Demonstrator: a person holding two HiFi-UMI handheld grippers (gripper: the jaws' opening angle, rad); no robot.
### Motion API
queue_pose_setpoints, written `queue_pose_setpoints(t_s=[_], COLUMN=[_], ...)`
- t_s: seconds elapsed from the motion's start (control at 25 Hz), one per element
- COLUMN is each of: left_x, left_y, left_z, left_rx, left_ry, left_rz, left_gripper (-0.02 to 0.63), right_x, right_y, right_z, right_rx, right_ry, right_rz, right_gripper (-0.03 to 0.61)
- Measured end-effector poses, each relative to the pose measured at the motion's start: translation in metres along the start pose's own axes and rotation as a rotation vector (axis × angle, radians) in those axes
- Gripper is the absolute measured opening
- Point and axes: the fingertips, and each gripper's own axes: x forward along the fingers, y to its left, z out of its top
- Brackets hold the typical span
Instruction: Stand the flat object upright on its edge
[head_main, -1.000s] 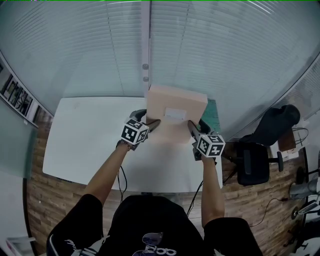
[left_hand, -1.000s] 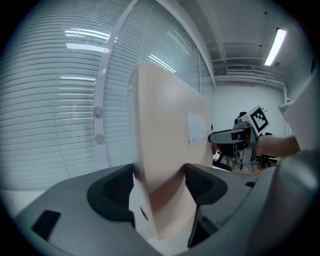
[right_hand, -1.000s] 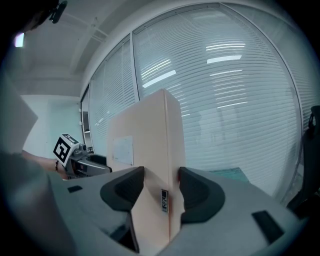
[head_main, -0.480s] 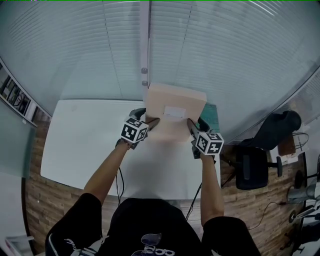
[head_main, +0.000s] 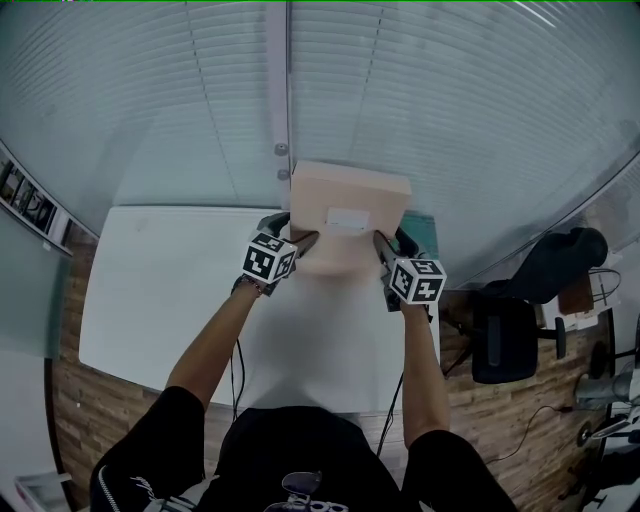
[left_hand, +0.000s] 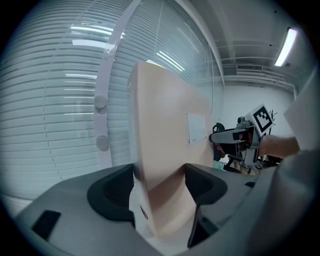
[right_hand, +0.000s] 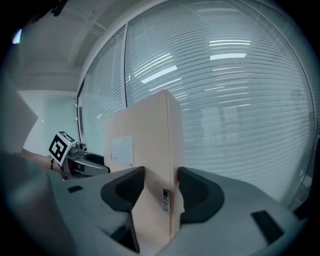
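A flat tan cardboard box (head_main: 347, 220) with a white label is held up over the far edge of the white table (head_main: 170, 290), tilted steeply with its broad labelled face toward me. My left gripper (head_main: 303, 240) is shut on the box's left edge; in the left gripper view the box (left_hand: 167, 165) runs between both pads. On the box's right edge my right gripper (head_main: 380, 245) is shut too, and the right gripper view shows the box (right_hand: 145, 165) clamped between the dark pads. The box's bottom edge is hidden behind the grippers.
Glass walls with blinds (head_main: 400, 110) and a white pillar (head_main: 279, 120) stand just behind the box. A green mat (head_main: 425, 232) lies at the table's far right corner. A black office chair (head_main: 510, 325) stands on the wooden floor to the right.
Both grippers have lifted the box a little higher and farther away, and its face now stands steeper. Both grips stay the same.
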Motion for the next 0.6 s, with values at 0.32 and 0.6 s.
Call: queue_pose_setpoints(t_s=[0.32,0.6], left_x=[0.025,0.046], left_y=[0.018,0.036], left_z=[0.011,0.014], left_rx=[-0.012,-0.012], left_ry=[0.001,0.003], left_rz=[0.022,0.032], left_gripper=[0.341,0.341], right_x=[0.027,0.053], right_y=[-0.017,-0.029], right_z=[0.012,0.012], right_rx=[-0.019,-0.002], right_ry=[-0.005,-0.007], right_rz=[-0.007,-0.010], right_gripper=[0.232,0.232])
